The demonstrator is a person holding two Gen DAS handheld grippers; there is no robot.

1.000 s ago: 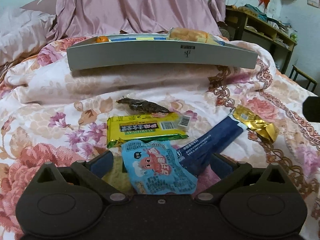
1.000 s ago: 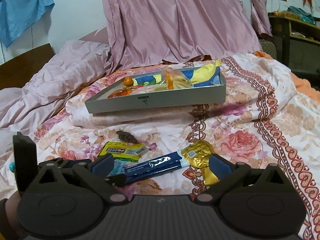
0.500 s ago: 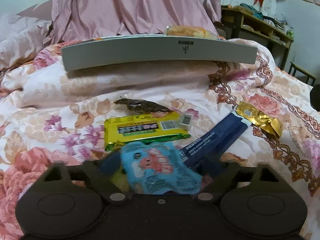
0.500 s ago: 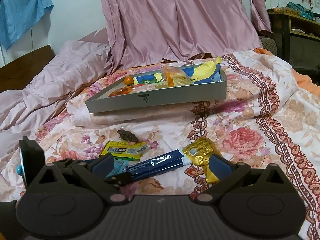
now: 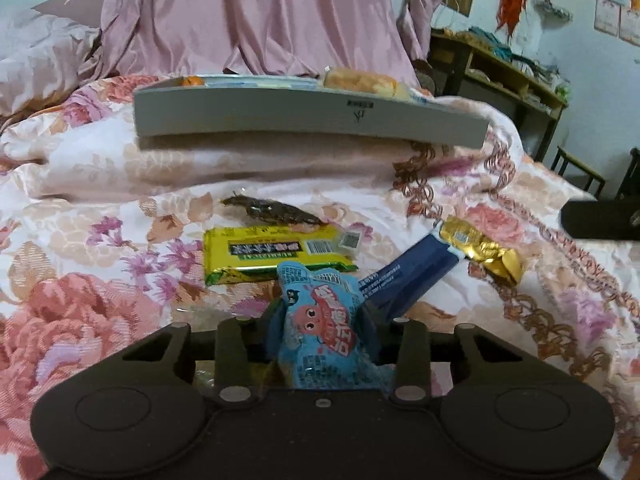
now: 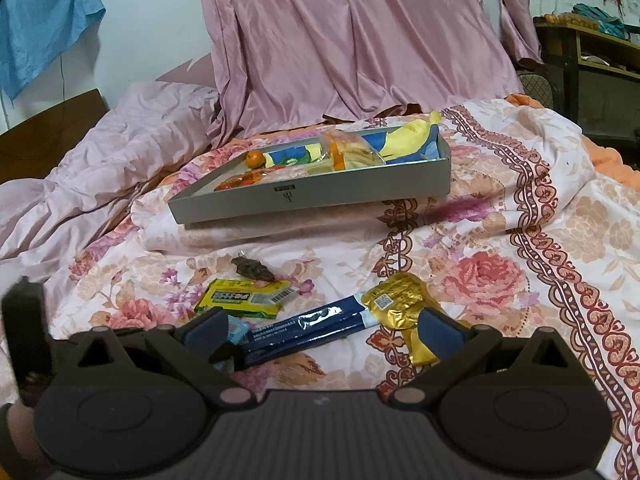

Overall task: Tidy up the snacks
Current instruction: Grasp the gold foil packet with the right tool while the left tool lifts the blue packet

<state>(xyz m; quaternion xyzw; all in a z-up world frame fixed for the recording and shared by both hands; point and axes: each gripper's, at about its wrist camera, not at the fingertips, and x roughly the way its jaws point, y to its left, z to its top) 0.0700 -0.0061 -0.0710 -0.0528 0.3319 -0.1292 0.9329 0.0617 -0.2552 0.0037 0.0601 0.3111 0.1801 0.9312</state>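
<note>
My left gripper (image 5: 320, 320) is shut on a light blue snack packet (image 5: 324, 320) with a cartoon octopus, pinched upright between the fingers. Beyond it on the floral bedspread lie a yellow-green bar (image 5: 276, 254), a dark brown wrapped snack (image 5: 276, 212), a long dark blue packet (image 5: 408, 276) and a gold foil packet (image 5: 484, 250). My right gripper (image 6: 320, 328) stands open over the dark blue packet (image 6: 308, 328), with the gold foil packet (image 6: 400, 304) by its right finger. The grey tray (image 6: 320, 196) behind holds several snacks and a small orange (image 6: 254, 159).
The floral bedspread (image 6: 500, 272) is rumpled and raised under the tray. A pink curtain (image 6: 360, 40) hangs behind, a pink quilt (image 6: 100, 152) lies at left, and wooden shelves (image 5: 508, 76) stand at right. The other gripper's body (image 5: 600, 220) shows at the left view's right edge.
My left gripper has shut on the light blue packet, which now stands squeezed and lifted between the fingers. The right gripper has barely shifted.
</note>
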